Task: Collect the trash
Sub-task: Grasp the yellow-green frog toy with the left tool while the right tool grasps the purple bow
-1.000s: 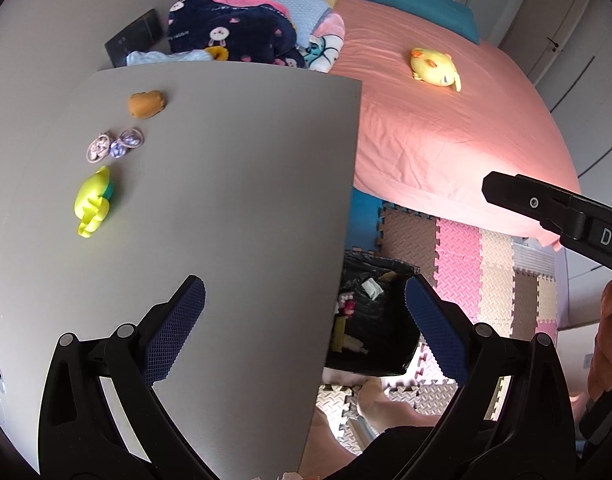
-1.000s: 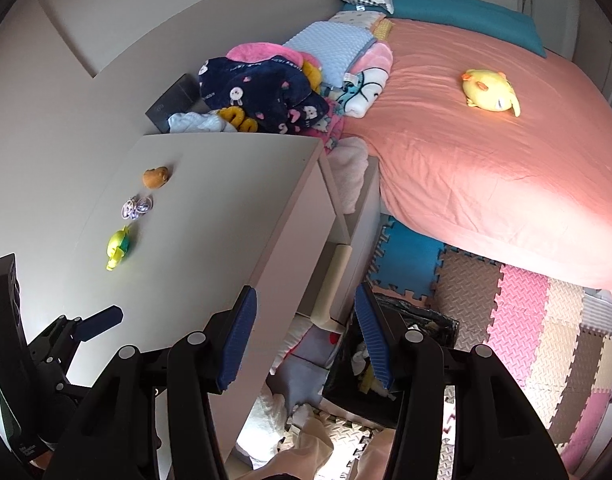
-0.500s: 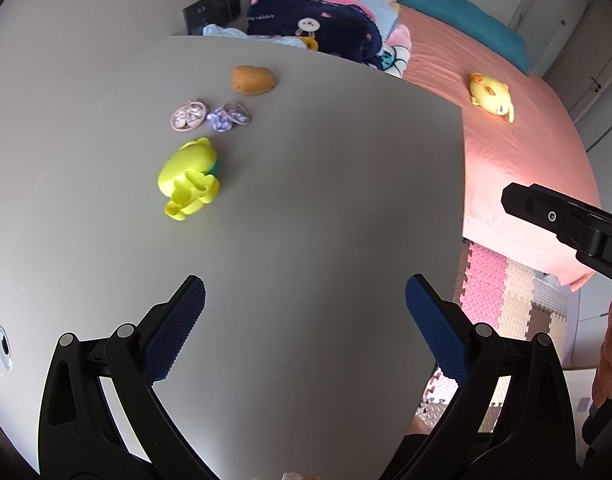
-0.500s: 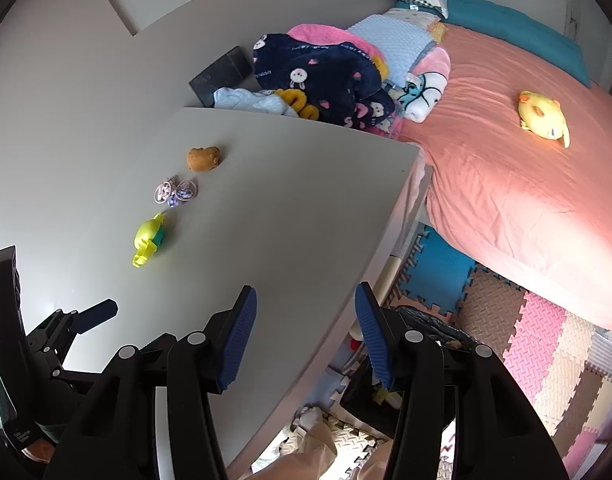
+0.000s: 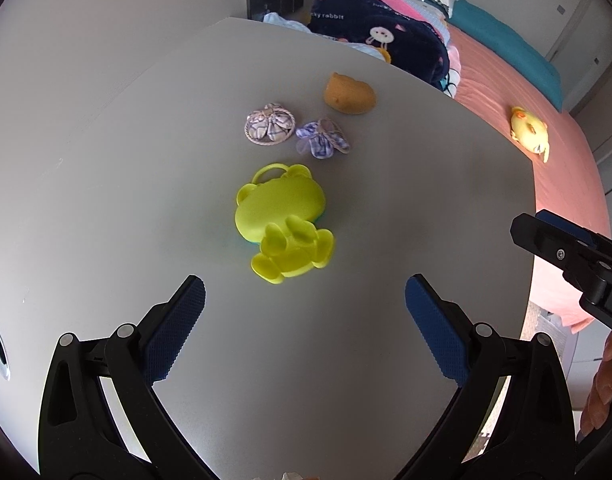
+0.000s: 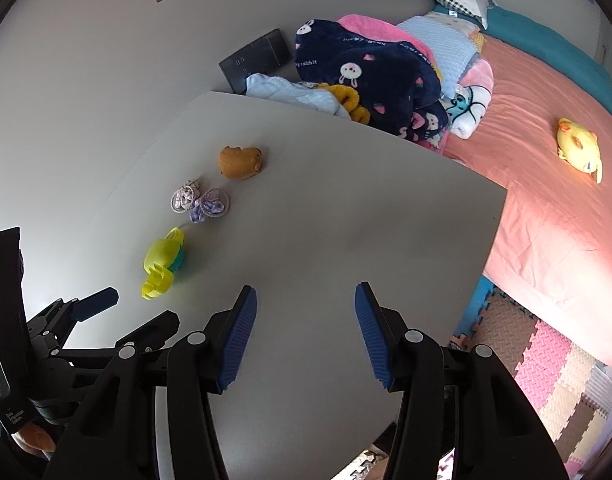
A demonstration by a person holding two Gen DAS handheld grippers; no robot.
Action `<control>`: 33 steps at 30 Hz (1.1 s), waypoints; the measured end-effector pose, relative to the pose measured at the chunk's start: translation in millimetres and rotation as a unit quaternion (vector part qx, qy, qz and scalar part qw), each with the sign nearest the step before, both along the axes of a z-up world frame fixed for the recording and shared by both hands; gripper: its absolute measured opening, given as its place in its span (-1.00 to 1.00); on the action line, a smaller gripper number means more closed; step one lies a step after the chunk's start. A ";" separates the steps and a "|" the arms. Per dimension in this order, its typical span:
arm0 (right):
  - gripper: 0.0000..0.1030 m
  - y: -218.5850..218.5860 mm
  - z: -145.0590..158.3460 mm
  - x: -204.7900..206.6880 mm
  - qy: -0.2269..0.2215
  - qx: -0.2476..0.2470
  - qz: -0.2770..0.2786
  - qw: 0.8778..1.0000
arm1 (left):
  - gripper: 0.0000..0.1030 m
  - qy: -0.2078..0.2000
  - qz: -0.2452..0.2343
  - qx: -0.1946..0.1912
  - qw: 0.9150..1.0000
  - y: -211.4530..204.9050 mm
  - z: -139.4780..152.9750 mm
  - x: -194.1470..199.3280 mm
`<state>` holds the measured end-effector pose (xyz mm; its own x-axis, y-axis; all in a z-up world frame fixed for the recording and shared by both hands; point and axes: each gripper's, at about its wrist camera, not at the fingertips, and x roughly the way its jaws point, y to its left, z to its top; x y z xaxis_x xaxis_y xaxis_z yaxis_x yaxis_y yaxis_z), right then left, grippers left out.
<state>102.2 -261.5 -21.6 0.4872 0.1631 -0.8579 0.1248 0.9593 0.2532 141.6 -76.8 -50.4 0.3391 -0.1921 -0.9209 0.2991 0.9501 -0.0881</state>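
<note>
Left gripper (image 5: 305, 300) hovers wide open, empty, above the yellow-green frog toy (image 5: 283, 222) on the grey table (image 5: 406, 208) — right gripper (image 6: 306, 320) also open, holding nothing.

Grey table (image 5: 386, 240). Bright yellow-green frog toy (image 5: 283, 224) with a bit of teal under it. Orange-brown bear toy (image 5: 349, 93). Two small cloth flowers: round one (image 5: 269, 124) in pale purple and white checks, other one (image 5: 323, 141) in blue and white checks. Dark blue blanket (image 6: 366, 68) with white bunnies and pink hearts. Pink bed sheet (image 6: 546, 160). Yellow duck toy (image 6: 580, 148) with orange bits. Teal pillow (image 5: 506, 44). Floor mat (image 6: 554, 380) in pink, cream and brown squares. Black grippers with dark blue bumpy pads (image 5: 177, 328).
</note>
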 end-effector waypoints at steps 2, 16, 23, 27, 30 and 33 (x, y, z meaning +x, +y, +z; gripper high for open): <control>0.02 4.6 -3.3 9.1 -0.001 0.002 0.006 1.000 | 0.87 0.000 0.004 -0.001 1.000 3.5 -4.1 5.2; 0.02 48.6 -24.7 69.7 0.008 0.019 0.071 0.997 | 0.53 0.003 0.014 0.002 1.000 9.8 -24.1 31.6; 0.02 73.1 -33.0 92.7 0.008 0.004 0.108 0.994 | -0.04 -0.019 0.007 0.038 0.999 16.2 -22.2 31.8; 0.02 85.8 -38.9 101.9 0.014 -0.005 0.121 0.993 | -0.11 -0.019 0.021 0.037 0.999 27.5 -21.8 33.5; 0.02 92.8 -39.8 105.7 0.010 -0.015 0.123 0.992 | -0.11 -0.022 0.026 0.040 0.999 34.3 -22.3 30.2; 0.02 98.6 -39.3 110.1 0.008 -0.029 0.125 0.992 | -0.11 -0.024 0.029 0.038 0.999 39.2 -20.6 27.6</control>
<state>212.3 -163.0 -60.9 0.4243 0.2273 -0.8765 -0.1150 0.9737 0.1968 169.2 -37.5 -71.0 0.3922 -0.1006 -0.9144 0.2450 0.9695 -0.0016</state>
